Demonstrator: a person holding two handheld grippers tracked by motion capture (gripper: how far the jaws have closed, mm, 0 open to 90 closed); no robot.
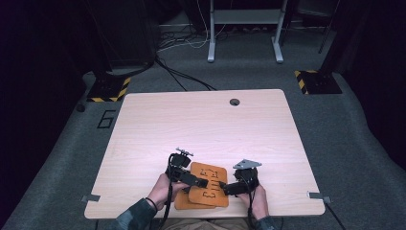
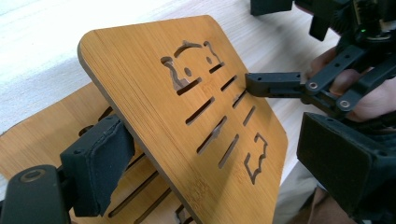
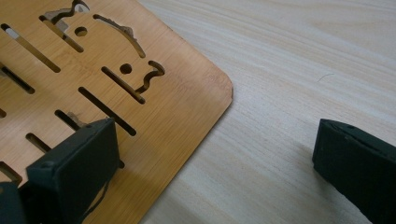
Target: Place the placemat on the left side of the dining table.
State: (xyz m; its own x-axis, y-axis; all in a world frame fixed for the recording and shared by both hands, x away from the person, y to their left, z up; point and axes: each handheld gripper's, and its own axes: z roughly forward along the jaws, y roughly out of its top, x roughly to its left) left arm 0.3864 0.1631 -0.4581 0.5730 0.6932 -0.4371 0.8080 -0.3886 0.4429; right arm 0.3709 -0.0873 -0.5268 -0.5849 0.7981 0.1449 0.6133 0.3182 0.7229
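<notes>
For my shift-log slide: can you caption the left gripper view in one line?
Left gripper straddles the tilted upper bamboo board above a second board; right gripper's jaw tip touches its slots.

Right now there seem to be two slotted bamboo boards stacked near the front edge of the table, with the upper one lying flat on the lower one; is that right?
Not quite: the upper board is tilted, one edge raised off the lower board, as the left gripper view shows. Both are slotted bamboo, stacked near the table's front edge.

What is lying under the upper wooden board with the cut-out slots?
Under the upper board lies a second wooden board with similar slots, flat on the table. Its left edge and some slots are visible; the rest is covered.
</notes>
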